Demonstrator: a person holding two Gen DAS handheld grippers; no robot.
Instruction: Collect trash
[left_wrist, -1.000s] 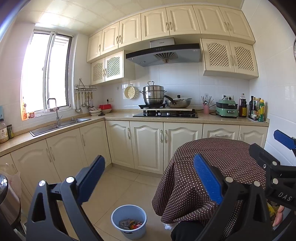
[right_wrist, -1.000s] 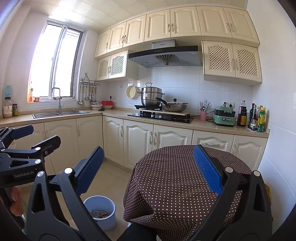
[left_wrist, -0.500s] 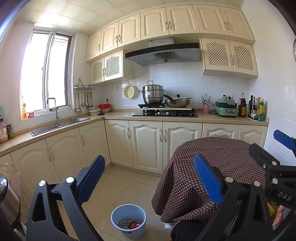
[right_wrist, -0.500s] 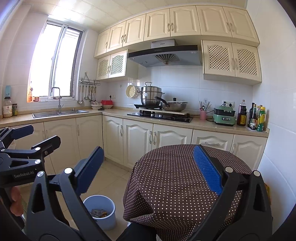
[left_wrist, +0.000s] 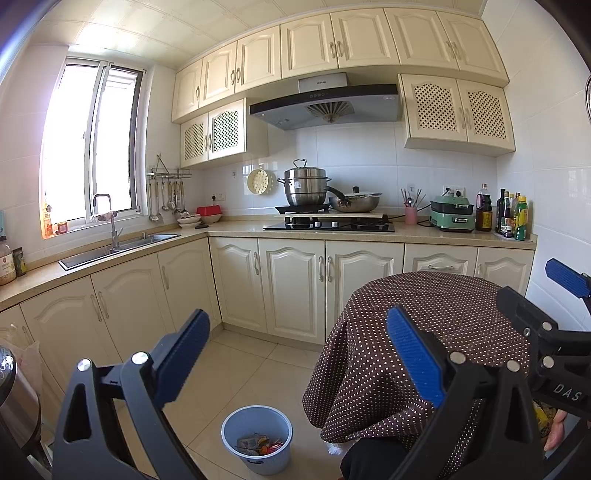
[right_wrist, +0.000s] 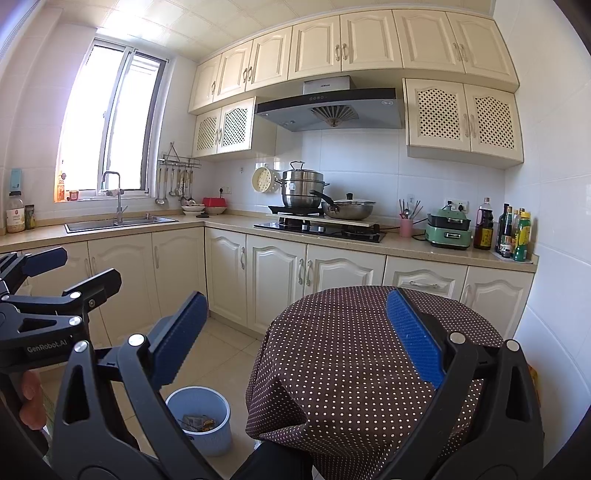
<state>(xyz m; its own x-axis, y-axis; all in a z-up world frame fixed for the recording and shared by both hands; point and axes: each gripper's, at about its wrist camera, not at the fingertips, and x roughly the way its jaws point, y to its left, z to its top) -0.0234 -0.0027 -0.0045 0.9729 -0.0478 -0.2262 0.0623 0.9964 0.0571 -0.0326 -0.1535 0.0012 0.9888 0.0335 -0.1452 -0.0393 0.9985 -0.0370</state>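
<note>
Trash (left_wrist: 260, 443) lying in a pale blue bin (left_wrist: 257, 439) on the tiled floor (left_wrist: 236, 369), wrappers and scraps heaped at its bottom; sits low and between the fingers of the left gripper (left_wrist: 295, 369) in its own view, well below them and untouched. Seen from the right wrist at lower left, under the left finger, just beside the draped table (right_wrist: 354, 369). Left gripper spread wide, blue pads (left_wrist: 183, 356) far apart, nothing held. Right gripper (right_wrist: 295, 339) likewise gaping, empty, hovering above the brown polka-dot tablecloth without touching it. Each gripper visible at the edge of the other's view, a hand (right_wrist: 31, 402) wrapped on the handle. Beyond: cream cabinets (left_wrist: 295, 288), a beige counter (left_wrist: 229, 234) with sink (left_wrist: 118, 247), hob with steamer pot (left_wrist: 306, 186) and pan (left_wrist: 354, 201), bottles (left_wrist: 513, 218) at far right, bright window (left_wrist: 92, 147) at left.
</note>
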